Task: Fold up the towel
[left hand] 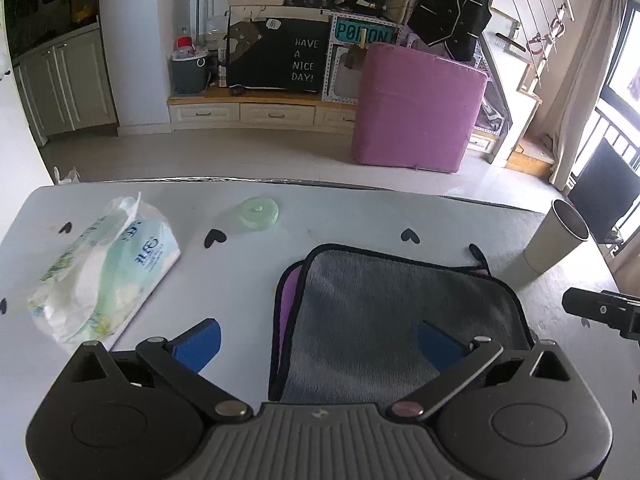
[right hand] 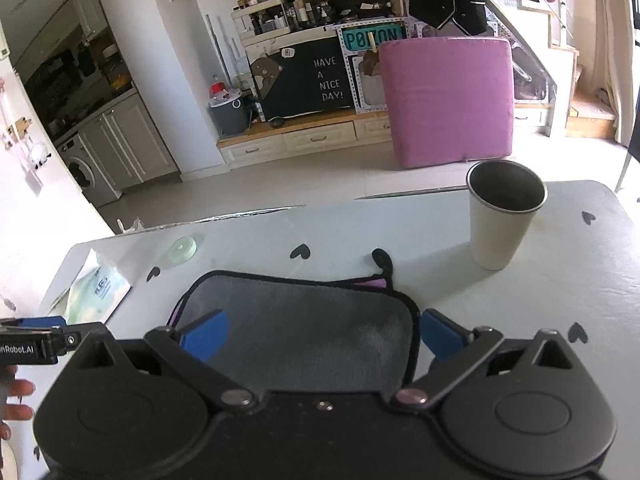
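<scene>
A grey towel (left hand: 384,312) with black trim and a purple underside lies folded on the white table (left hand: 248,264); it also shows in the right wrist view (right hand: 304,332). My left gripper (left hand: 320,340) is open over the towel's near left edge, holding nothing. My right gripper (right hand: 324,336) is open over the towel's near right part, holding nothing. Part of the right gripper (left hand: 604,312) shows at the right edge of the left wrist view. The towel's near edge is hidden behind both gripper bodies.
A pack of wet wipes (left hand: 104,268) lies at the table's left. A pale green round lid (left hand: 259,212) sits near the far edge. A cream cup (right hand: 502,216) stands at the right of the towel. A purple cushion (left hand: 416,108) stands on the floor beyond.
</scene>
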### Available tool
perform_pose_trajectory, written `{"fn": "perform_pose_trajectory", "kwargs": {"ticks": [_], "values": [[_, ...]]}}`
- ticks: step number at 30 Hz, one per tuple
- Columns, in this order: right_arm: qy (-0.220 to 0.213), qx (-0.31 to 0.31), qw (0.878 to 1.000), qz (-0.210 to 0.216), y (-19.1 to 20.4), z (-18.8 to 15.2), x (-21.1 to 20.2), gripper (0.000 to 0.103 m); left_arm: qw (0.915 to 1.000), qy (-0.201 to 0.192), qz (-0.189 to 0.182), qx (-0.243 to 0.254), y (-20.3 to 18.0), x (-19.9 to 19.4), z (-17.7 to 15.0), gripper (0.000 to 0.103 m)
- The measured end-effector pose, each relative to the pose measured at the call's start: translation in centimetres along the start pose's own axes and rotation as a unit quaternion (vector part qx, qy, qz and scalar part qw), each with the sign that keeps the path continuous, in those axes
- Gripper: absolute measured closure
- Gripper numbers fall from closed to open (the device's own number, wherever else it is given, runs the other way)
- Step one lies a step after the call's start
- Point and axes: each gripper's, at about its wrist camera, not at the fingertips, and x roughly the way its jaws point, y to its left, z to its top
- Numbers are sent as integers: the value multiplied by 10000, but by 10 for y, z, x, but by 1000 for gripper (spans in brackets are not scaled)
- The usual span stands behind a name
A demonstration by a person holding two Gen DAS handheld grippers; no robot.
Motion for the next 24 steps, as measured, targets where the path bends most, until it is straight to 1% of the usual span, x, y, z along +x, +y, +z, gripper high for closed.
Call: {"fn": "perform_pose_trajectory", "kwargs": {"ticks": [13,17,24], "values": [[-84,-25,9999,53,15,-17,-58,0,9999,-97,19,28,-3,-49,-19,0],[-91,-69,9999,0,18,-23,-71,0,9999,-130,42,29,-1,-61,-24,0],[-126,-128,9998,26,22,-33,-91,0,9997,-178,112,146,-4,-81,-33,0]]}}
